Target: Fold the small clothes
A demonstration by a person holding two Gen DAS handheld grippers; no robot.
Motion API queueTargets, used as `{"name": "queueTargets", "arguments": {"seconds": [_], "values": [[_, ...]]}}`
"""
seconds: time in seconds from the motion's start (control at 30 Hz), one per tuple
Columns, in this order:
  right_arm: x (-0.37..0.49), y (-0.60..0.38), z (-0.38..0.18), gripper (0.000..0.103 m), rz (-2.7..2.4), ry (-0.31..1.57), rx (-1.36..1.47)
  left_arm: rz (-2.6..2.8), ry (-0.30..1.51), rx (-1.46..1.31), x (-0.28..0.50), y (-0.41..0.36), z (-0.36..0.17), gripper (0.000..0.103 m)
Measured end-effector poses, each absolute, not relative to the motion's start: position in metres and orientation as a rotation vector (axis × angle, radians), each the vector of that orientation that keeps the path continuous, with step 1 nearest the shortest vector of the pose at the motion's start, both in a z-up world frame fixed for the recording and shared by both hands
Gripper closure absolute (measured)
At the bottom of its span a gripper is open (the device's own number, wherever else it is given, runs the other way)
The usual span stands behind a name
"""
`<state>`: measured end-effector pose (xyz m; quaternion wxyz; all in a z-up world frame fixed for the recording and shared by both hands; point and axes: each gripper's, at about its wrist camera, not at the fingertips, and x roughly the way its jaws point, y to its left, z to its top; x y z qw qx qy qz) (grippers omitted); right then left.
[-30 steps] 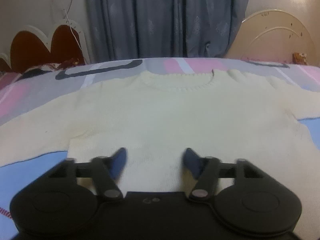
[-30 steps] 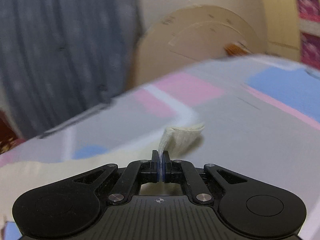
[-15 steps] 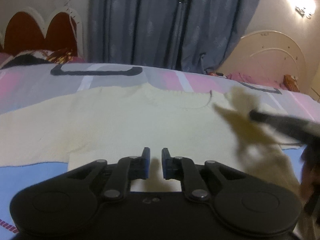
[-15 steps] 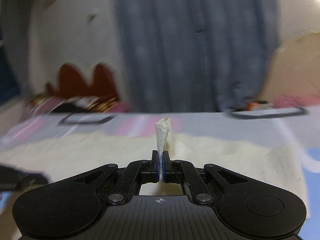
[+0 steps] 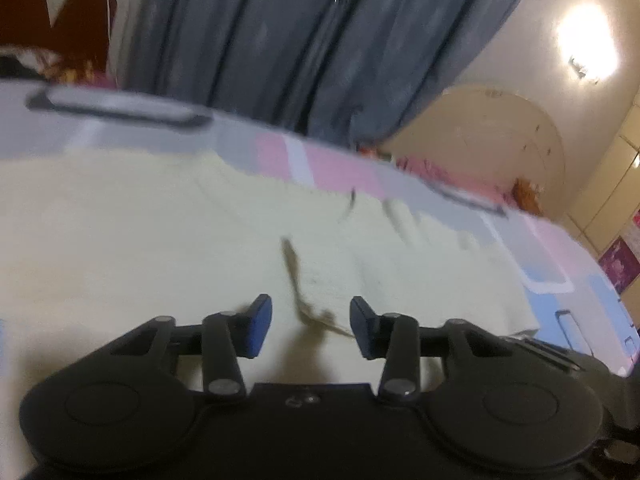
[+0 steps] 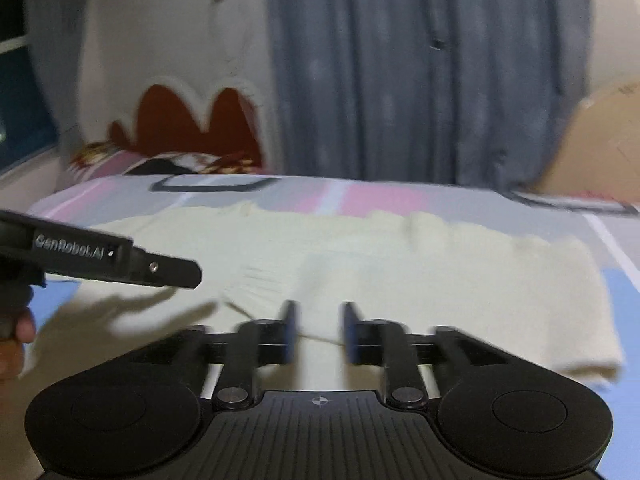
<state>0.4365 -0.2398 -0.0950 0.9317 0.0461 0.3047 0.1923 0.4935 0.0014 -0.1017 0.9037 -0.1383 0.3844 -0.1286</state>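
A cream knit sweater (image 5: 140,248) lies flat on the bed, its right sleeve folded over the body, with the ribbed cuff (image 6: 256,284) lying near the middle. My left gripper (image 5: 311,326) is open over the sweater's lower part, with the sleeve edge between its fingers. It also shows in the right wrist view (image 6: 120,262) as a black bar from the left. My right gripper (image 6: 318,332) is open and empty just above the folded sleeve. The sweater also shows in the right wrist view (image 6: 460,280).
The bed sheet (image 6: 360,196) has pink, grey and blue blocks. Grey curtains (image 6: 420,72) hang behind the bed. A red and white headboard (image 6: 192,120) stands at the back left. A cream round panel (image 5: 488,140) stands at the right.
My right gripper carried the sleeve cuff leftward over the sweater's body and opened, leaving it there. My left gripper closed halfway, then opened again and tilted to the right.
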Motion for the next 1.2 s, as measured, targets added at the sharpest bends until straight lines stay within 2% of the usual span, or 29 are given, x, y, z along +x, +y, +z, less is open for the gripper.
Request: {"name": "queueTargets", "arguments": {"seconds": [0.1, 0.13, 0.33, 0.57, 0.87, 1.1, 1.2], "values": [[0.444, -0.254, -0.096, 0.095, 0.350, 0.669, 0.144, -0.272, 0.844, -0.295, 0.510, -0.013, -0.115, 0.086], [0.445, -0.256, -0.093, 0.095, 0.337, 0.684, 0.143, -0.282, 0.840, -0.288, 0.513, -0.016, -0.116, 0.100], [0.439, -0.269, -0.094, 0.095, 0.307, 0.690, 0.162, -0.236, 0.715, -0.236, 0.499, 0.019, -0.087, 0.100], [0.438, -0.276, -0.097, 0.095, 0.283, 0.677, 0.202, -0.075, 0.746, -0.251, 0.478, 0.102, -0.100, 0.100], [0.438, -0.291, -0.095, 0.096, 0.164, 0.668, 0.219, -0.063, 0.703, -0.257, 0.467, 0.111, -0.097, 0.100], [0.436, -0.290, -0.095, 0.096, 0.156, 0.667, 0.198, -0.068, 0.742, -0.224, 0.471, 0.112, -0.105, 0.100], [0.433, -0.290, -0.093, 0.095, 0.180, 0.681, 0.192, -0.081, 0.760, -0.213, 0.466, 0.115, -0.105, 0.092]]}}
